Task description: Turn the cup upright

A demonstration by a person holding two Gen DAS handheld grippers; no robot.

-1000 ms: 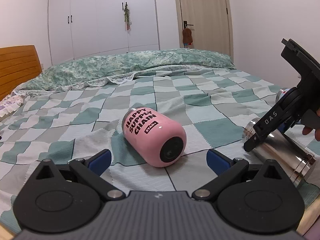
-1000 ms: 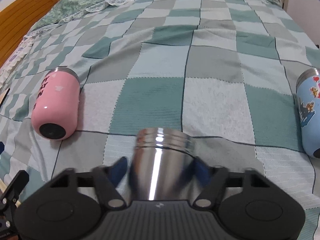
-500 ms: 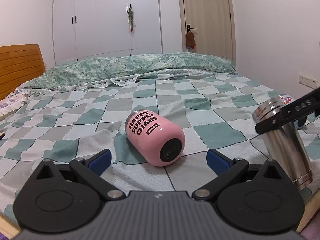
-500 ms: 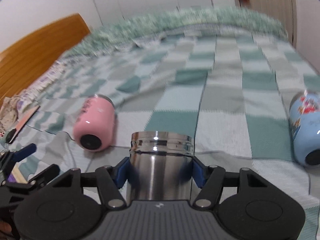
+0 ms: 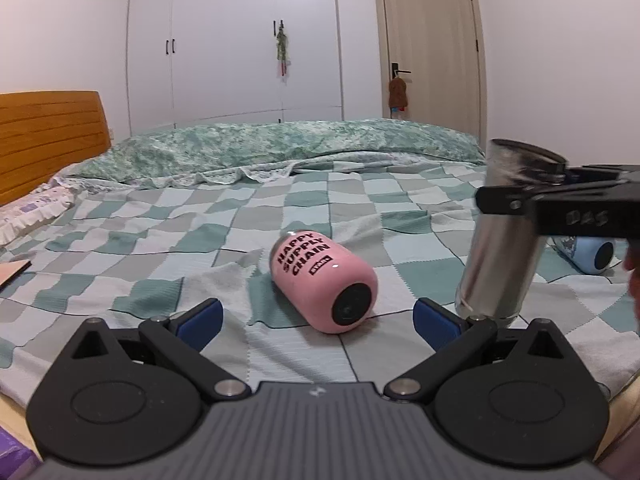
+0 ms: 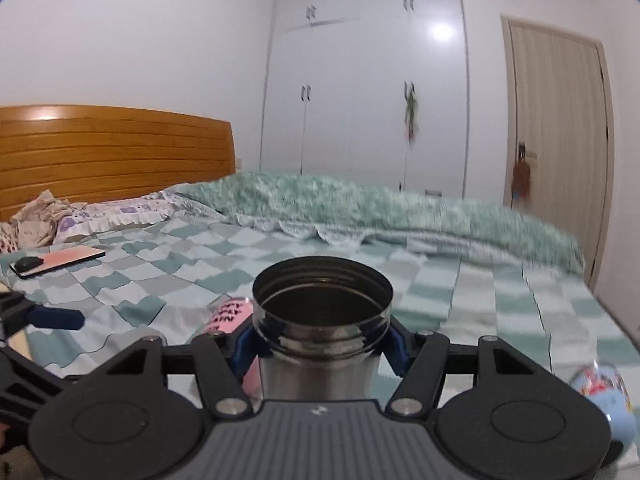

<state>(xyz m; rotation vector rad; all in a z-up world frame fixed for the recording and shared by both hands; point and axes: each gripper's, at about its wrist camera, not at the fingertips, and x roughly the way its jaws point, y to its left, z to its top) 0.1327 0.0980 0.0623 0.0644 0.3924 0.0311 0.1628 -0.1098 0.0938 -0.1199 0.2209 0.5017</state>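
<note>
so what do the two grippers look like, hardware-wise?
Both match: left gripper and right gripper have matte black linkage arms with silver pivot bolts, round black discs, a ribbed grey centre body and blue finger pads. The right's side reads "DAS". No cables visible.

The steel cup is hiding most of the pink cup; the blue cup is blurring near the frame's edge.

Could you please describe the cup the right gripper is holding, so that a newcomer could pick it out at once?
Start at the checked green bedspread and look to its near edge, right of the pink cup lying on its side. There the right gripper grips the steel cup near its rim. It alone is bare shiny metal and stands mouth-up, while the pink cup and blue cup lie flat.
</note>
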